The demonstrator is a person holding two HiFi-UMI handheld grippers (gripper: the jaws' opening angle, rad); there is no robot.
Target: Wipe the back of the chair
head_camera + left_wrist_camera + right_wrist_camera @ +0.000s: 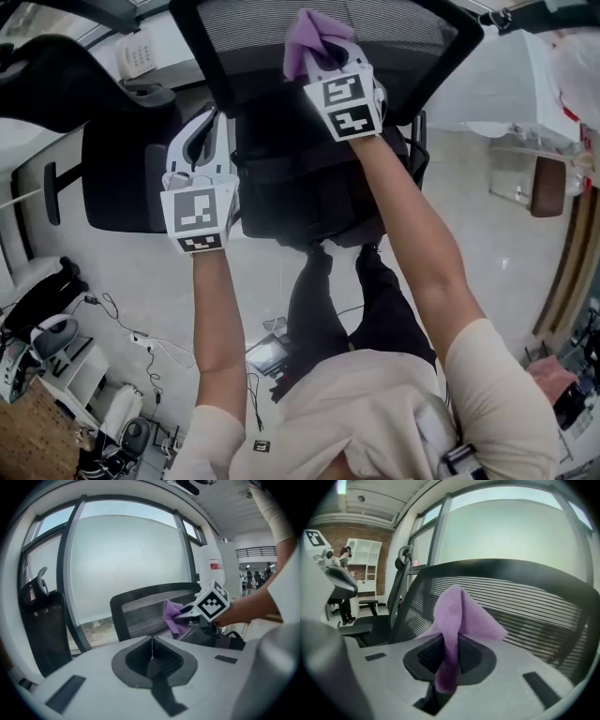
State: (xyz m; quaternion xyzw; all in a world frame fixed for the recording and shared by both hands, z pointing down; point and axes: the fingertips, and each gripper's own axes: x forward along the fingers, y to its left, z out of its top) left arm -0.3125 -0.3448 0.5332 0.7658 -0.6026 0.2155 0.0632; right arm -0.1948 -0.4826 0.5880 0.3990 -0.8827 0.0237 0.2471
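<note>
The black mesh chair back [281,19] stands before me at the top of the head view. My right gripper [323,52] is shut on a purple cloth [314,37], which it holds against the upper mesh. In the right gripper view the cloth [459,616] rises from between the jaws of that gripper [449,658], with the chair back [525,606] just behind. My left gripper [202,131] hovers lower, left of the chair's frame, shut and holding nothing. Over its own jaws [151,656], the left gripper view shows the chair back [140,613], the cloth [172,617] and the right gripper [187,615].
A second black chair [47,84] stands at the left, seen also as a dark chair [40,620] by the window. A white phone [139,52] sits behind it. A white table [506,84] is at the right. Cables [131,337] lie on the floor.
</note>
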